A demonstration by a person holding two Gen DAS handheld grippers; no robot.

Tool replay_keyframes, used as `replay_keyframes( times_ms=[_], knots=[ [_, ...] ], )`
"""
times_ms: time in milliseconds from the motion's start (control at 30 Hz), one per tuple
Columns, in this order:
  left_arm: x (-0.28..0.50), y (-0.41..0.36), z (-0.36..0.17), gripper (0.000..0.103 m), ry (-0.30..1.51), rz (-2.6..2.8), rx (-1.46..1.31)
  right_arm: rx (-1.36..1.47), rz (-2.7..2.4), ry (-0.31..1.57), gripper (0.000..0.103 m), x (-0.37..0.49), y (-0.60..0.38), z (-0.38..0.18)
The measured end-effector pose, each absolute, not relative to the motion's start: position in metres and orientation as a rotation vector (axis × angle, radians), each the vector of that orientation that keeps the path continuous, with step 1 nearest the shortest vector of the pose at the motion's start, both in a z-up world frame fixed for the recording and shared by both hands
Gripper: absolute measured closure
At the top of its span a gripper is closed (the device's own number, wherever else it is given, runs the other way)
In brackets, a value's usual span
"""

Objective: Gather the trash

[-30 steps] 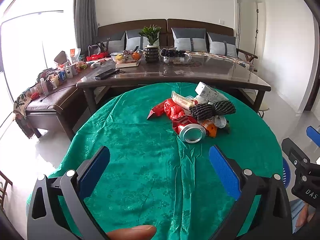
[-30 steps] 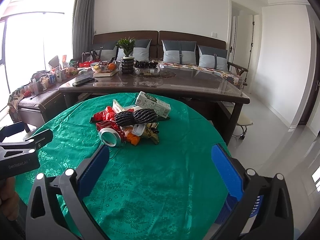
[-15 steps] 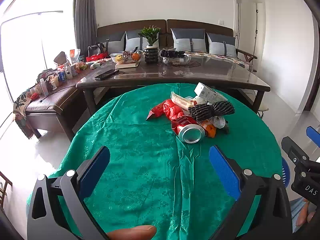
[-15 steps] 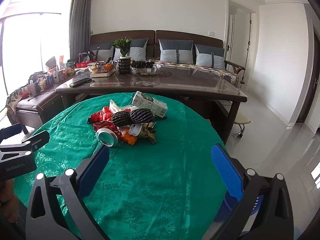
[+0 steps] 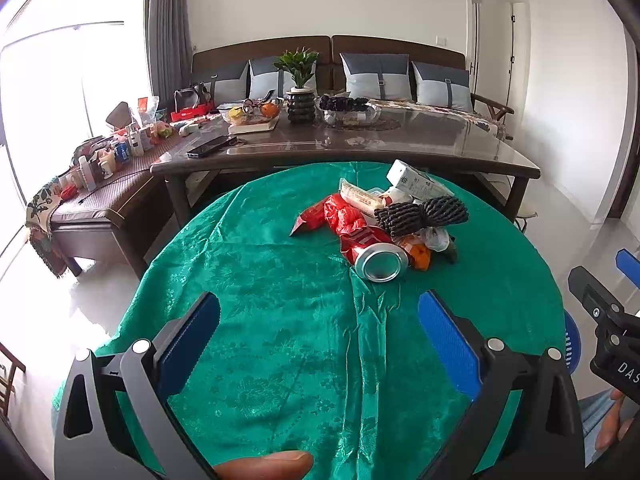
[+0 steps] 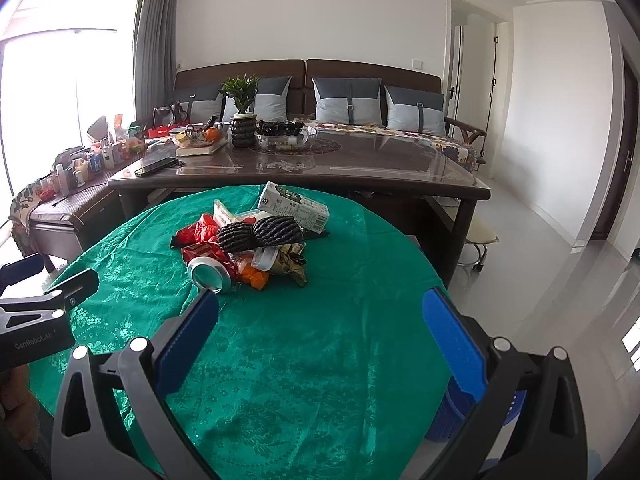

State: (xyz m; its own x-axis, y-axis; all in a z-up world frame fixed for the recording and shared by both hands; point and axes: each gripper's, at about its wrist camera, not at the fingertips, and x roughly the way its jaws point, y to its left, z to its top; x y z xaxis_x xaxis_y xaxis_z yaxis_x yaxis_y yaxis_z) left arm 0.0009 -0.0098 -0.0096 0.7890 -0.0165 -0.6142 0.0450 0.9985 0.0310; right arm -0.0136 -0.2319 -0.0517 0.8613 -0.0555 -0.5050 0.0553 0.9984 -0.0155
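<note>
1. Green patterned cloth [image 5: 256,280] covers a round table; on its far half sits one heap of trash [image 6: 256,240], every piece touching its neighbours; nothing from it appears to have been taken.
2. Nearest the camera in the heap lies a red can [image 5: 378,258] on its side, silver end facing forward; behind it a crumpled red wrapper [image 5: 340,216], two dark ribbed bundles [image 5: 424,214] and a white carton [image 5: 416,182] at the back; an orange scrap [image 6: 256,278] and a crinkled foil packet [image 6: 290,266] sit at the near right edge.
3. Left gripper [image 5: 320,322] hovers above the near cloth, blue pads spread wide and holding nothing, well short of the can.
4. Right gripper [image 6: 320,320] likewise stands released and empty; the can lies just beyond its left pad in that view.
5. Blue basket [image 6: 448,420], partly hidden below the table's right edge, looks like the likely bin, though its contents cannot be seen.
6. Judged from this, the collecting has barely begun; the whole heap is left to pick up, the can looking the easiest first grab.
7. Beyond stands a dark dining table [image 6: 360,160].
</note>
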Motion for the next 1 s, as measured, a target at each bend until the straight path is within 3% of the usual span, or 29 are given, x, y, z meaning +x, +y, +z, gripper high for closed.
replay_keyframes(
  times_ms=[1000],
  knots=[
    [0.0007,-0.0140,-0.0106,0.005,0.668,-0.040,0.048,-0.001,-0.054,0.540,0.004,-0.0146,-0.2314,-0.0520]
  ],
)
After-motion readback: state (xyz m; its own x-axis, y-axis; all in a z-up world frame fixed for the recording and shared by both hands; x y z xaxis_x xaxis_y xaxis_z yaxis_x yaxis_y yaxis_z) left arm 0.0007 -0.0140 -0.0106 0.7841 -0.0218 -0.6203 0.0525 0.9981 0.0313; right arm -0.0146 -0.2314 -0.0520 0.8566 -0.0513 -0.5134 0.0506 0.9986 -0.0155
